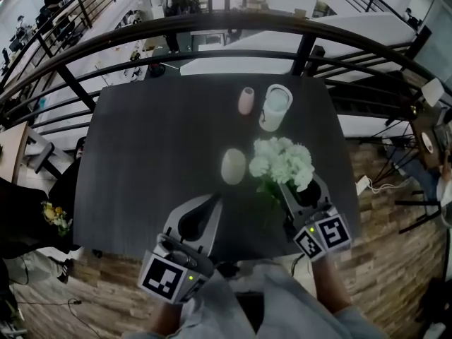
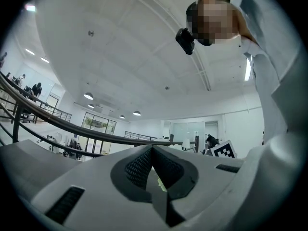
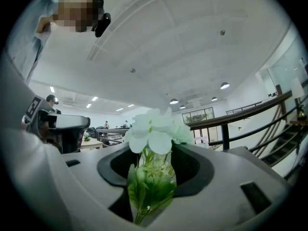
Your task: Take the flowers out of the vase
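Gripped the green stems of the white flowers [image 1: 282, 161] in the right tongs [image 1: 302, 191], with leaves bunched between the two jaws and the blooms spread out past the tips. Held the left tongs [image 1: 214, 202] with jaws pressed together, nothing caught between them. Carried a cube with black-and-white square markers at the back of each pair of tongs.

Took a cream, egg-shaped vase [image 1: 234, 166], upright near the middle of the dark tabletop [image 1: 155, 147], as the reference point. Placed the flowers just to the right of that vase, clear of its mouth, with the stems slanting away from it toward the near edge; could not tell whether the blooms touched the tabletop. Pointed the tips of the left tongs toward the vase from its near side, close to it but apart from it. Showed, well beyond the vase toward the far edge, a small pink vase [image 1: 246, 100] and a white jar [image 1: 275, 106] just beside each other, the jar on the right. Showed farther still past the vase a dark curved railing [image 1: 212, 23] above a bright open hall, and wooden flooring [image 1: 381, 260] off to the right of the tabletop.
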The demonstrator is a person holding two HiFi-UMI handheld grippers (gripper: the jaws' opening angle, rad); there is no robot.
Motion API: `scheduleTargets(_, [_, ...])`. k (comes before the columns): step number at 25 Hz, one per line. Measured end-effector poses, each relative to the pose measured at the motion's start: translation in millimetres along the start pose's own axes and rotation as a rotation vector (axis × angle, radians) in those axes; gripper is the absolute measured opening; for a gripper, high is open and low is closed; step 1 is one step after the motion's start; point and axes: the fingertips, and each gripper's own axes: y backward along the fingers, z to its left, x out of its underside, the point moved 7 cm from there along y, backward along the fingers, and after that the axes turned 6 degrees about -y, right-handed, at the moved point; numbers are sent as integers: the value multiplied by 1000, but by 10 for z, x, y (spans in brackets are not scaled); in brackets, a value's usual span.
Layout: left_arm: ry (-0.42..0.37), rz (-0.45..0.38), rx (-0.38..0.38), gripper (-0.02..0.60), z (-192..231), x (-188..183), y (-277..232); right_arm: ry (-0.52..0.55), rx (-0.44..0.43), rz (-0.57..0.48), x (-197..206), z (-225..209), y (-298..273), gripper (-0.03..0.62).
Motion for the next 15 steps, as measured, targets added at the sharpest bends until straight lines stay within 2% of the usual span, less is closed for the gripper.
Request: scheduleTargets(15, [10, 40, -48, -2, 34, 138, -117, -19, 19, 159, 552, -316, -158, 204])
